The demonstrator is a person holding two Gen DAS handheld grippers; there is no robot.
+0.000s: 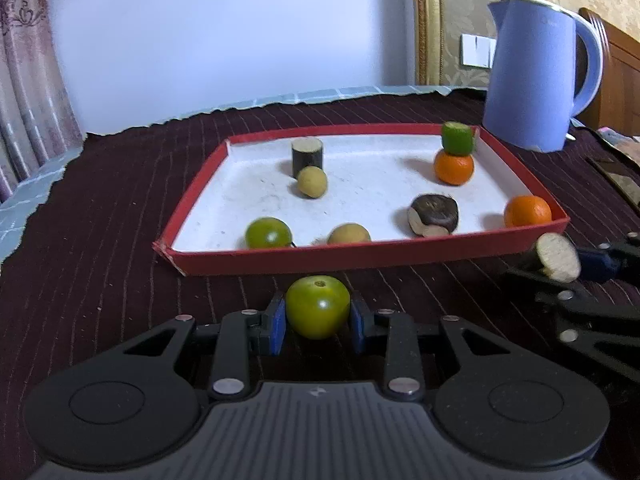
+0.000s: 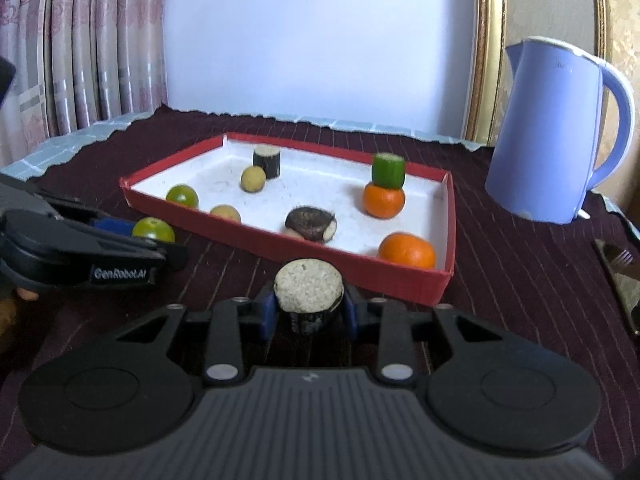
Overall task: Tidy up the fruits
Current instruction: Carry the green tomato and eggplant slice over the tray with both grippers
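Red-rimmed tray (image 1: 360, 254) on a dark striped cloth, with open white floor at its centre and a low near wall that carried items must clear. Left gripper (image 1: 318, 320) is clamped on a green round fruit (image 1: 318, 307) just before that wall: probably light, smooth and slippery, best pinched at its widest girth. Right gripper (image 2: 309, 312) clamps a dark-skinned cut stalk piece (image 2: 309, 290), seemingly stiff, held across its sides.

Blue kettle (image 1: 536, 76) upper right, upright on dark striped cloth (image 1: 100, 216). Pink curtain (image 2: 80, 48) upper left. Gilt frame (image 2: 486, 52) behind the kettle.
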